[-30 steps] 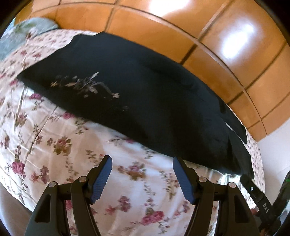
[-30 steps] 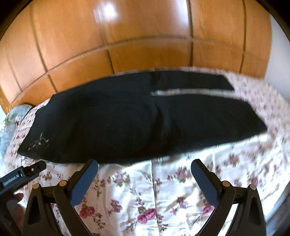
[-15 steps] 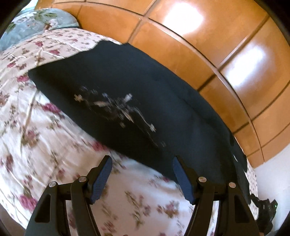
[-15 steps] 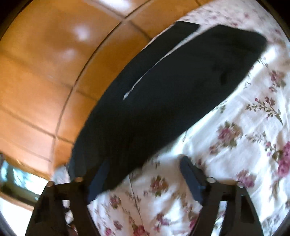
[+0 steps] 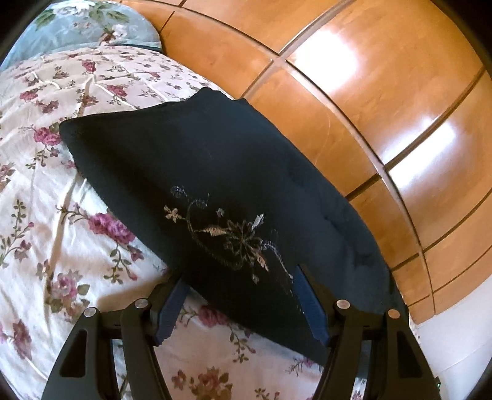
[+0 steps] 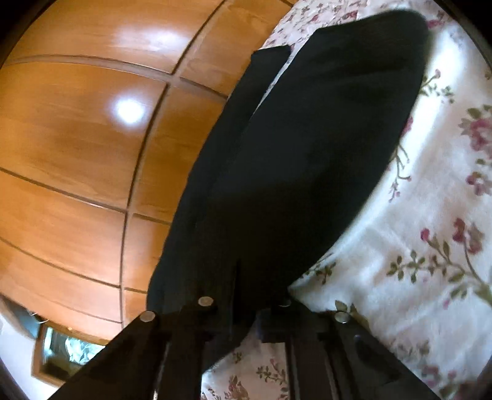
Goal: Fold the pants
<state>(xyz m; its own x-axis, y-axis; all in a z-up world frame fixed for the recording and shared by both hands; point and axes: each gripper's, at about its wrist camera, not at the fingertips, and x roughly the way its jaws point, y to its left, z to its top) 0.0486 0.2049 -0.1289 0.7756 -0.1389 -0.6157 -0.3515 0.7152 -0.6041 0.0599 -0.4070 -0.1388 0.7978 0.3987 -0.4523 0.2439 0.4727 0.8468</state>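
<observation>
Black pants (image 5: 215, 172) lie flat on a floral bedspread (image 5: 46, 200), with pale flower embroidery (image 5: 233, 237) near the waist end. My left gripper (image 5: 241, 307) is open at the pants' near edge. The cloth lies between its blue pads (image 5: 310, 307), and the left pad's tip is tucked under the edge. In the right wrist view the pants (image 6: 307, 154) stretch away with both legs side by side. My right gripper (image 6: 236, 295) is rolled over, its jaws closing tight on the dark cloth at the near edge. Its pads are hidden against the fabric.
A glossy wooden panelled wall (image 5: 369, 92) runs right behind the pants, also in the right wrist view (image 6: 77, 138). A blue-green floral pillow (image 5: 86, 24) lies at the bed's far left. Bare bedspread (image 6: 415, 246) spreads out on the near side.
Both grippers have come down and in to the pants' near edge. The right gripper rolled over and went from wide open to shut on the cloth. The left stayed open.
</observation>
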